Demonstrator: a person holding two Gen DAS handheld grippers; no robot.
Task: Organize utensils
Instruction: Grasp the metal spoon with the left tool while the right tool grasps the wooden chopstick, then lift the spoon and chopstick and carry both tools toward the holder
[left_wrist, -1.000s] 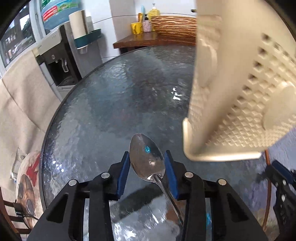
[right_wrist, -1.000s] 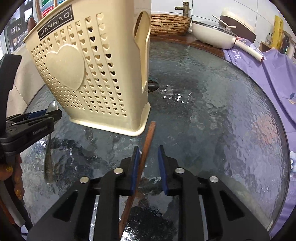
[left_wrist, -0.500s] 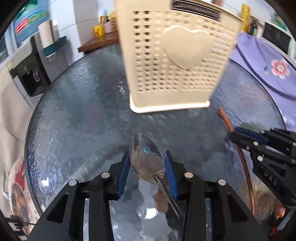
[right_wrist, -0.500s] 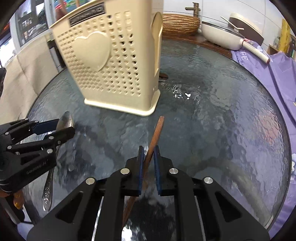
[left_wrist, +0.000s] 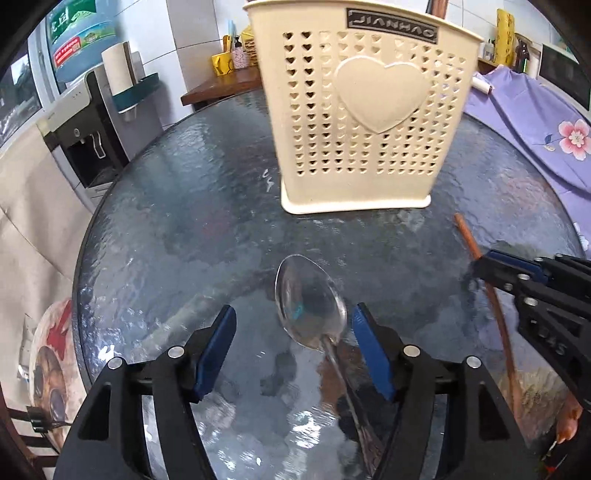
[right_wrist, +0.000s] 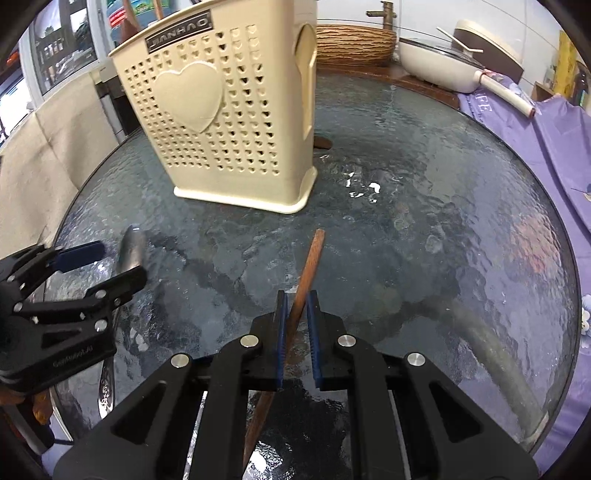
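Observation:
A metal spoon (left_wrist: 310, 299) lies on the glass table (left_wrist: 184, 221) between the blue pads of my left gripper (left_wrist: 293, 314). Its jaws are opening and neither pad touches the spoon. The cream perforated utensil holder (left_wrist: 369, 110) stands upright just beyond, with wooden handles poking out of its top. My right gripper (right_wrist: 297, 299) is shut on a brown wooden stick (right_wrist: 310, 258) that slants up toward the holder (right_wrist: 229, 129). In the right wrist view the left gripper (right_wrist: 122, 262) sits at the far left around the spoon (right_wrist: 131, 245). The right gripper (left_wrist: 480, 262) shows at the left wrist view's right edge.
A purple flowered cloth (right_wrist: 554, 147) drapes past the table's right rim. A white pan (right_wrist: 443, 66) and a wicker basket (right_wrist: 354, 44) stand on the counter behind. A water dispenser (left_wrist: 85, 129) stands off the table's left.
My left gripper's jaws have spread and let go of the spoon, after swinging round to face the holder. The right gripper closed tighter on the wooden stick.

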